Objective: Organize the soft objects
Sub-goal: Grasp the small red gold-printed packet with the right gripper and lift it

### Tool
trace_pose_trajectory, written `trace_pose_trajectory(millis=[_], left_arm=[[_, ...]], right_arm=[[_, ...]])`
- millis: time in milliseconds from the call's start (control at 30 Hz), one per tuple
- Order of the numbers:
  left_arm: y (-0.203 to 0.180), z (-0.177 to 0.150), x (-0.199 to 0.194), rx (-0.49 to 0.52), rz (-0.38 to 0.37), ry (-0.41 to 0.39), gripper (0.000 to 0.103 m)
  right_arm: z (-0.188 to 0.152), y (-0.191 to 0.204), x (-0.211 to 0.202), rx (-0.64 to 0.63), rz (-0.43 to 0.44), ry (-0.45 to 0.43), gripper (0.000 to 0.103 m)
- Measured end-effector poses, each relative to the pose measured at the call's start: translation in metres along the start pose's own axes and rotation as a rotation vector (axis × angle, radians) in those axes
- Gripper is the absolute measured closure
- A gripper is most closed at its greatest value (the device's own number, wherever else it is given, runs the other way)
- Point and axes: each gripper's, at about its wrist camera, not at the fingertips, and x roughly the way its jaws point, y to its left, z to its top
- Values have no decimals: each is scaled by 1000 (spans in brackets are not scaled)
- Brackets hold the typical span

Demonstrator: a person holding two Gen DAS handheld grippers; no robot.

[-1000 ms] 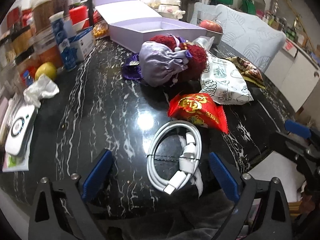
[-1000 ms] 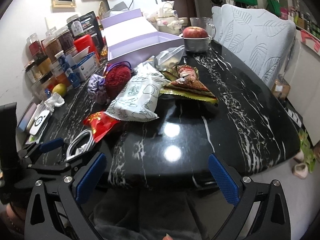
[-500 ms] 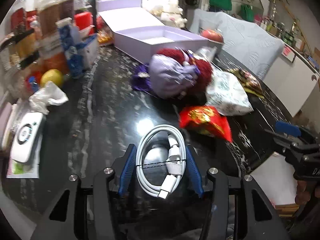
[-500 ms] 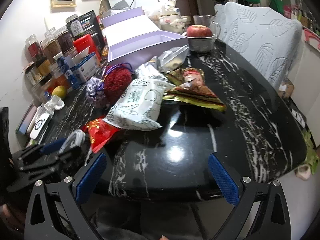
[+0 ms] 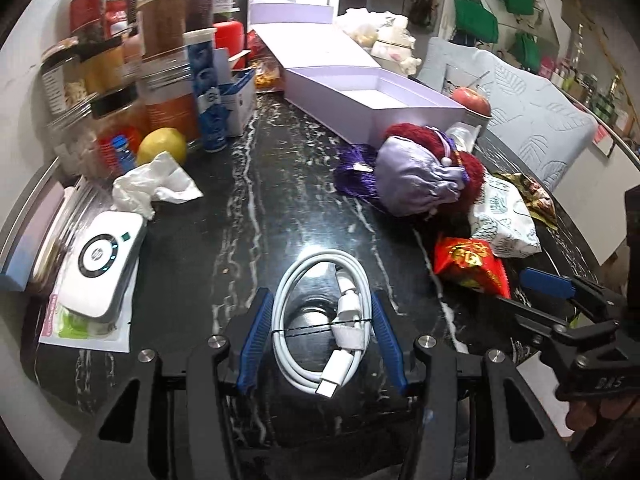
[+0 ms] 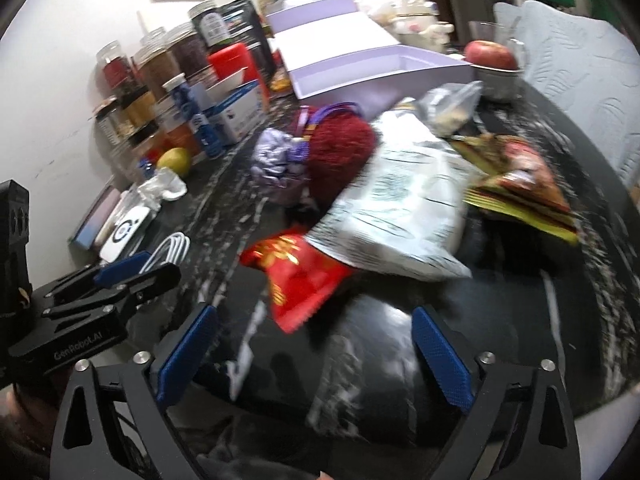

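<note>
My left gripper [image 5: 320, 340] is shut on a coiled white cable [image 5: 320, 316], with the blue pads pressing on both sides of the coil above the black marble table [image 5: 248, 208]. My right gripper [image 6: 314, 356] is closing. The lower corner of a red snack packet [image 6: 296, 276] reaches between its fingertips, and the pads do not touch it. Behind the packet lie a white printed snack bag [image 6: 400, 208], a red fuzzy pouch [image 6: 340, 148], a lilac satin pouch [image 5: 412, 176] and a brown-yellow snack packet [image 6: 520, 188]. An open lilac box [image 5: 380, 96] stands at the back.
Jars and cartons [image 5: 160, 80] crowd the left back edge, with a lemon [image 5: 162, 146], a crumpled tissue [image 5: 156, 188] and a white device [image 5: 102, 260] in front. An apple in a bowl [image 6: 490, 54] stands beside the box. A padded chair [image 6: 580, 80] is at the right.
The left gripper's jaws closed on the white cable and carried it a little. The right gripper moved in toward the red packet and its jaws narrowed slightly.
</note>
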Motion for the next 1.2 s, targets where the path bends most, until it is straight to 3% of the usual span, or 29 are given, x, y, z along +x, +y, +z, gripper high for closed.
trace_pose_trajectory(millis=[333,500,767,1200], left_arm=[[16,1,-2,-48,15,-7,53],[18,2,-2,-56,21,-7,53],[16,0,-6,-56,22,-13,53],[-4,-9,-26,-24,0,-46,53]], right_arm=[[12,14,23,-62,-26,-17,11],[14,17,27,-85,-41,-25,32],[6,20,20,-103,-37,-42,52],[-18,24,-18,-90,-4,-98,55]])
